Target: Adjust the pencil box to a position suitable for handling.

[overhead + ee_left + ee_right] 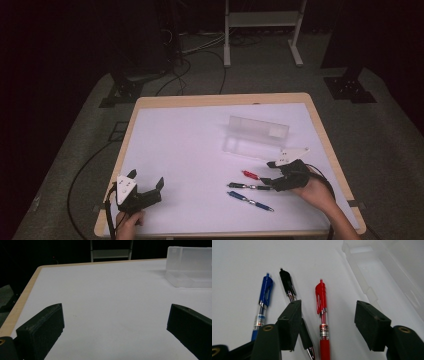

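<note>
Three pens lie side by side on the white table top: a red pen [250,174] [321,297], a black pen [247,186] [287,282] and a blue pen [250,201] [264,293]. My right gripper [268,172] [328,305] is low over them, open. The red pen lies between its jaws and neither pad touches it. One jaw hides part of the black pen in the right gripper view. My left gripper [146,177] [117,307] rests near the front left of the table, open wide with nothing between its jaws.
A clear plastic box [257,135] [190,265] [372,267] with its lid standing open sits just beyond the pens. The table's wooden edge [131,120] frames the white top. Cables and a metal stand's legs [227,50] are on the floor behind.
</note>
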`<state>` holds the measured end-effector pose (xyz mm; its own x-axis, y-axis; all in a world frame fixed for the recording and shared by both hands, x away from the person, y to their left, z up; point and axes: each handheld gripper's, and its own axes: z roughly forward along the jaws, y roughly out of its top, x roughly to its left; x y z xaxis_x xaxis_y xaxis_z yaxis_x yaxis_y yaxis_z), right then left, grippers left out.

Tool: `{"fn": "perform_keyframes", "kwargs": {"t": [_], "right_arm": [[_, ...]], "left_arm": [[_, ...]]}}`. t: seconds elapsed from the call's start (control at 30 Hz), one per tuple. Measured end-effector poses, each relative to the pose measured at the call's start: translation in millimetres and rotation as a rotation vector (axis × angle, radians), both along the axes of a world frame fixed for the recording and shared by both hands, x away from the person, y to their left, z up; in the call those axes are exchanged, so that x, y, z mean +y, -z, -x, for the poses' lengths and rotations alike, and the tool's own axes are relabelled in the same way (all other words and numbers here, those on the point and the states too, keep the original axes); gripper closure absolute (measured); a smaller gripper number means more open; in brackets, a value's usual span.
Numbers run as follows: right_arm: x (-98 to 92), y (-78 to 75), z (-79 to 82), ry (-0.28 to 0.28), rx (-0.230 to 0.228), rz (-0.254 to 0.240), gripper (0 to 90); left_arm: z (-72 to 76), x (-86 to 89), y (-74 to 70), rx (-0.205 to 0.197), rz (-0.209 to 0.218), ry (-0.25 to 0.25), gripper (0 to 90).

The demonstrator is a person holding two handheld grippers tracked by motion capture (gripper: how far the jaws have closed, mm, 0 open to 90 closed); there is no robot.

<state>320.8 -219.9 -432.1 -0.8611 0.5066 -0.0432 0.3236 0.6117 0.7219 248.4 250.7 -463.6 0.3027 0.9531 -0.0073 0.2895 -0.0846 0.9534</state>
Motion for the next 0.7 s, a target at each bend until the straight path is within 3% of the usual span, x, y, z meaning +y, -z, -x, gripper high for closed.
{"fn": "perform_keyframes", "kwargs": {"t": [0.23,0.7], "right_arm": [[5.2,10.9,-11.2,-0.024,0.045,0.03,46.5],[11.7,21.6,-15.3,-0.041,0.075,0.08,60.8]], "left_arm": [[-0.9,0.7,-0.1,0.006,0.003,0.001,0.4],[-0.8,0.5,0.0,0.007,0.002,0.001,0.4]]}}
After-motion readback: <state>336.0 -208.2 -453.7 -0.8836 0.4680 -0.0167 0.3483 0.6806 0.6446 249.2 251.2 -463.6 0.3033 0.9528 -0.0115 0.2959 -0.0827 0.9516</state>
